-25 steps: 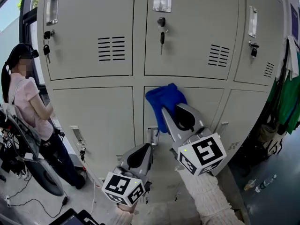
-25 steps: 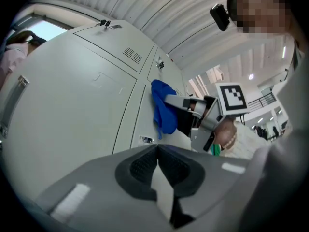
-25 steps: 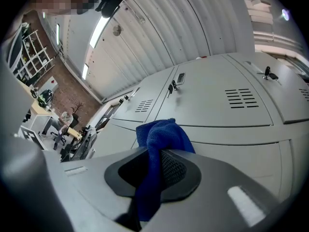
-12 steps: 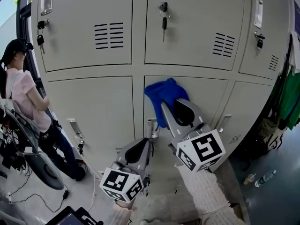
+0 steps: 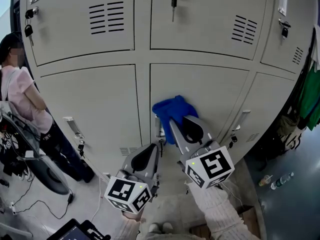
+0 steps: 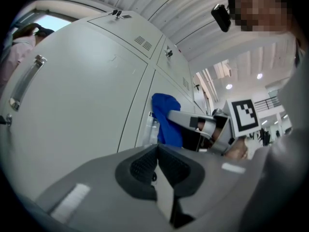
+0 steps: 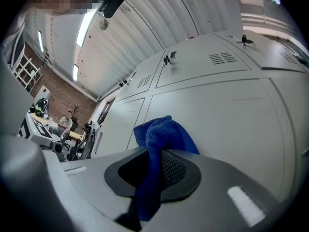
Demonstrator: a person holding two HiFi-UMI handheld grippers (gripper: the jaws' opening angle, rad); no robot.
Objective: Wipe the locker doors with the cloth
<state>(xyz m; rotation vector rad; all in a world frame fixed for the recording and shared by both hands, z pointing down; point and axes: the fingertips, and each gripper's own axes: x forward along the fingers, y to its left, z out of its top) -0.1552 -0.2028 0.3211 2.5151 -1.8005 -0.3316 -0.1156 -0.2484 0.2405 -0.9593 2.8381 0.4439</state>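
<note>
Two grippers — right gripper (image 5: 173, 125) pinches cloth (image 5: 172, 110) against locker door (image 5: 205, 86), mid-wipe; left gripper (image 5: 153, 153) closed, empty, at 7 o'clock; next we sweep sideways.

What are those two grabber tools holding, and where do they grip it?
The right gripper pinches the blue cloth near its middle, a bunch poking out ahead against the locker door. The left gripper is shut, holding nothing.

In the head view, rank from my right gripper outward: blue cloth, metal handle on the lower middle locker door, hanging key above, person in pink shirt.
1. Blue cloth, clamped in the right gripper.
2. Metal handle, just left of it.
3. Hanging key, high above it.
4. Person in pink shirt, far left.
</note>
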